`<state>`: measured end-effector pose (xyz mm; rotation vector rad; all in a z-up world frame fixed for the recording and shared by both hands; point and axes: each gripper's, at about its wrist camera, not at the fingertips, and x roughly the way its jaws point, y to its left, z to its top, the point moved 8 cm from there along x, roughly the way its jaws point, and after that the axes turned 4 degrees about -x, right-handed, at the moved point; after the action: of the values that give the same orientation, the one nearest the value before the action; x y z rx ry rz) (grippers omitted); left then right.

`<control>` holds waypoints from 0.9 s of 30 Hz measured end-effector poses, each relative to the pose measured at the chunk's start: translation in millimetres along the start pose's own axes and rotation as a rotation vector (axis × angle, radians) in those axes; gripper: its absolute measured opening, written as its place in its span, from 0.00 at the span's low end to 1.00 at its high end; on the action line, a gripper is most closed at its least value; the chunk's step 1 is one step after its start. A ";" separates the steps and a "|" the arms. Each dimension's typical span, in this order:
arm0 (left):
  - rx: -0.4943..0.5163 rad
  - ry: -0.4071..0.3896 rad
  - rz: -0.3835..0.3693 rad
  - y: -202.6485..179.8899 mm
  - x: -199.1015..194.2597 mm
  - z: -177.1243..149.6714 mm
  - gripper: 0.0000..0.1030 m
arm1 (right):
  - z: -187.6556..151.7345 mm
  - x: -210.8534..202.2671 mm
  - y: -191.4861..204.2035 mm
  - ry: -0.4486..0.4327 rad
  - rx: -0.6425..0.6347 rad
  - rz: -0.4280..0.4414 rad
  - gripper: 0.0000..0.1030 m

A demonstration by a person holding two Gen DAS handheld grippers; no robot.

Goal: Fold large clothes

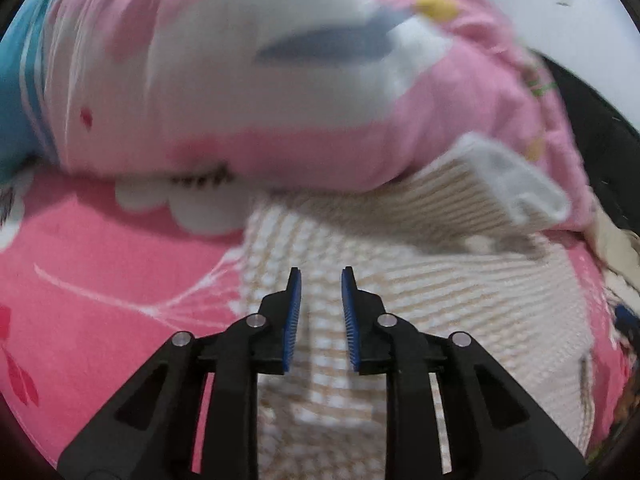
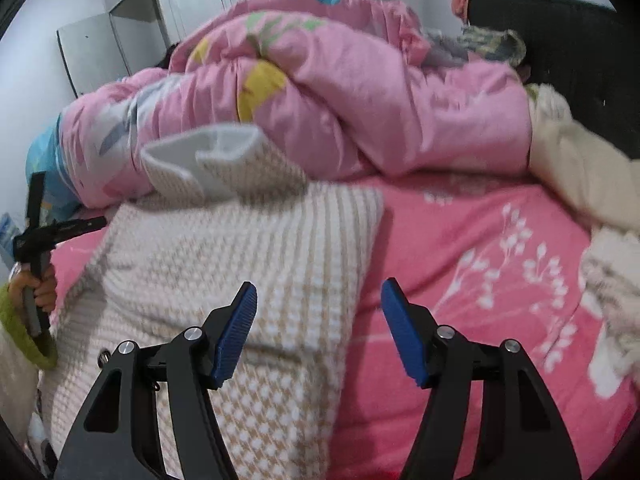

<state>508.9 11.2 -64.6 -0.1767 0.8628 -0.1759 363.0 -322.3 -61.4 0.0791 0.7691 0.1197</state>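
Note:
A beige and white knitted garment (image 1: 400, 300) lies spread on the pink sheet (image 1: 100, 300) of a bed. Its far end is turned up and shows a white lined edge (image 1: 516, 184). My left gripper (image 1: 321, 276) hovers over the garment's left part, its blue pads a small gap apart with nothing pinched between them. In the right wrist view the same garment (image 2: 224, 264) fills the left half. My right gripper (image 2: 318, 294) stands open above the garment's right edge, where it meets the pink sheet (image 2: 460, 280). A hand (image 2: 42, 288) in a green sleeve holds the left tool at the far left.
A bunched pink quilt (image 2: 360, 92) with a flower print lies across the far side of the bed, just behind the garment. A cream fluffy blanket (image 2: 580, 168) lies at the right. A black headboard (image 2: 560, 40) and white cupboards (image 2: 132, 20) stand behind.

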 end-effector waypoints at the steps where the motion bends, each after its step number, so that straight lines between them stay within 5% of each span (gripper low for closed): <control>1: 0.021 0.000 -0.027 -10.0 -5.0 -1.7 0.26 | 4.3 4.5 6.1 0.004 -0.007 0.009 0.51; 4: 0.067 0.062 -0.050 -33.0 2.8 -20.9 0.29 | 1.6 33.9 17.8 0.058 -0.004 0.057 0.46; 7: 0.117 0.188 0.060 -23.9 39.4 -58.2 0.33 | -36.1 89.1 1.8 0.224 -0.058 -0.031 0.46; 9: 0.114 0.152 0.022 -21.9 42.0 -62.0 0.33 | -40.6 91.5 -5.4 0.229 -0.025 0.034 0.45; 12: 0.118 0.140 0.004 -20.2 34.1 -58.3 0.34 | -21.7 75.9 -5.2 0.272 -0.031 -0.005 0.45; 15: 0.137 0.084 0.012 -24.0 22.9 -44.0 0.35 | 11.2 70.3 4.1 0.224 -0.044 0.012 0.45; 20: 0.093 0.098 -0.005 -33.7 37.0 -28.2 0.43 | 45.6 111.5 29.8 0.210 -0.001 0.067 0.45; 23: 0.115 0.140 0.089 -22.2 64.5 -35.0 0.46 | 13.1 169.3 28.1 0.352 -0.020 -0.073 0.45; 27: 0.157 0.118 0.118 -26.7 51.5 -34.7 0.46 | 20.6 147.1 36.4 0.326 -0.063 -0.127 0.45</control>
<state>513.0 -29.2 -118.6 0.0320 0.9696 -0.1438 479.3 -266.7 -143.7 -0.0503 1.0922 0.0361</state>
